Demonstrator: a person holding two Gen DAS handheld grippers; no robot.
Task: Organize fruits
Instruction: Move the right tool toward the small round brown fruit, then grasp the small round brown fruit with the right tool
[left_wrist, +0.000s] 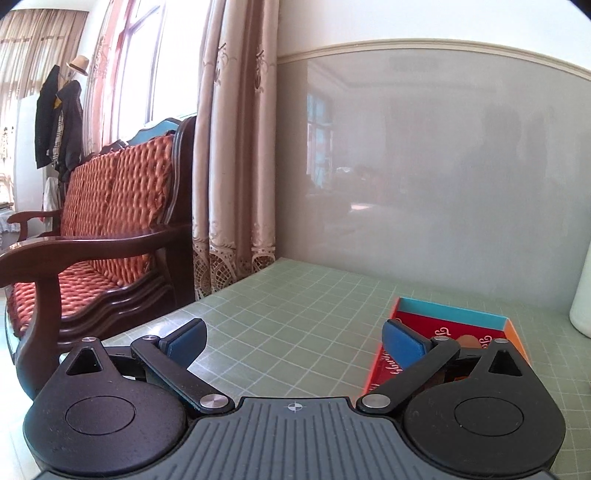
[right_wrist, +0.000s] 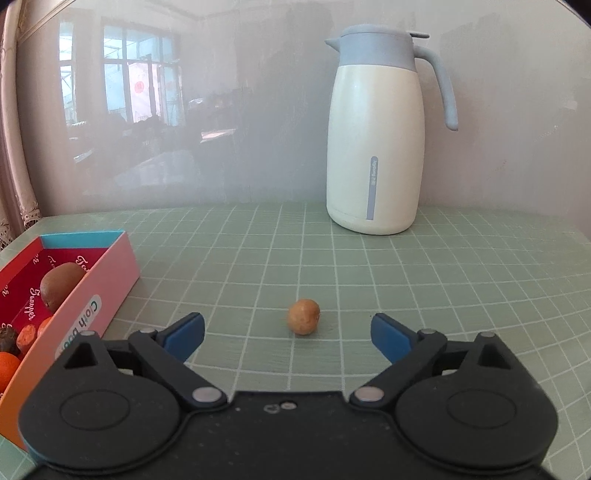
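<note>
A: Right tongs spread apart, nothing clamped; small brown fruit lies on the green gridded surface just ahead, between the blue tips.

B: Left tongs also wide apart, empty. Box at left holds a kiwi and orange fruits. Jug stands behind.

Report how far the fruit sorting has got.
Done: a kiwi and several orange fruits lie in the box. In hand: nothing; the right hand-held gripper is open, facing a small brown fruit on the mat. Left: grasp it and box it. The left hand-held gripper is open and empty.
</note>
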